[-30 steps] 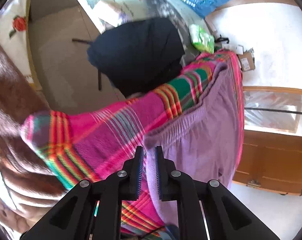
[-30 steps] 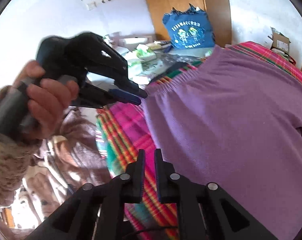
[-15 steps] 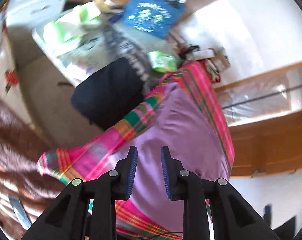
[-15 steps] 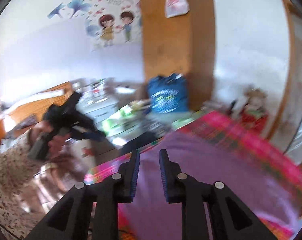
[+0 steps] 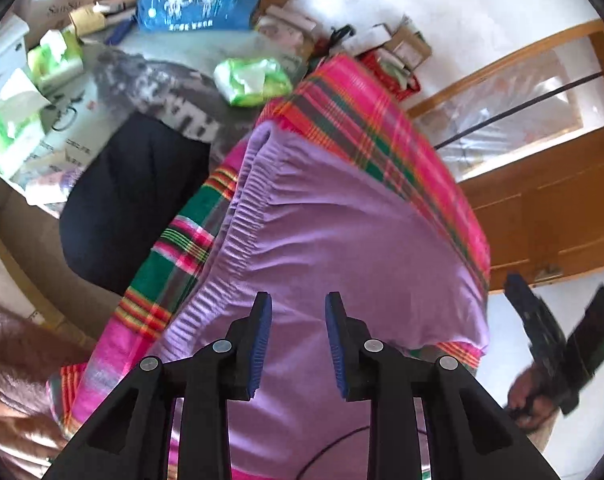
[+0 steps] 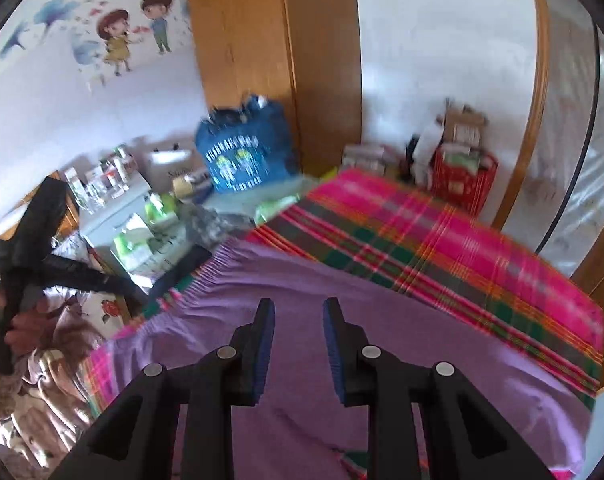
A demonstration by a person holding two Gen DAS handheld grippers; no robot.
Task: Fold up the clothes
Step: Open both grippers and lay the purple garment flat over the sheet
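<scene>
A purple garment (image 5: 342, 248) with a gathered elastic waistband (image 5: 238, 224) lies spread flat on a pink, green and orange plaid cloth (image 5: 374, 128). It also shows in the right wrist view (image 6: 342, 304), on the same plaid cloth (image 6: 442, 240). My left gripper (image 5: 296, 340) is open and empty, held above the garment. My right gripper (image 6: 296, 344) is open and empty, also above the garment. The right gripper shows at the lower right of the left wrist view (image 5: 550, 340). The left gripper shows at the left of the right wrist view (image 6: 82, 276).
A dark navy garment (image 5: 130, 208) hangs beside the plaid cloth. A cluttered table (image 5: 62, 92) holds green tissue packs and boxes. A blue bag (image 6: 242, 156) stands by a wooden wardrobe (image 6: 278, 60). A red basket (image 6: 462, 176) sits in the corner. A wooden door frame (image 5: 542, 184) stands to the right.
Both grippers were shut at the waistband edge one second ago. Both have opened, let go of the garment and pulled back and up above it.
</scene>
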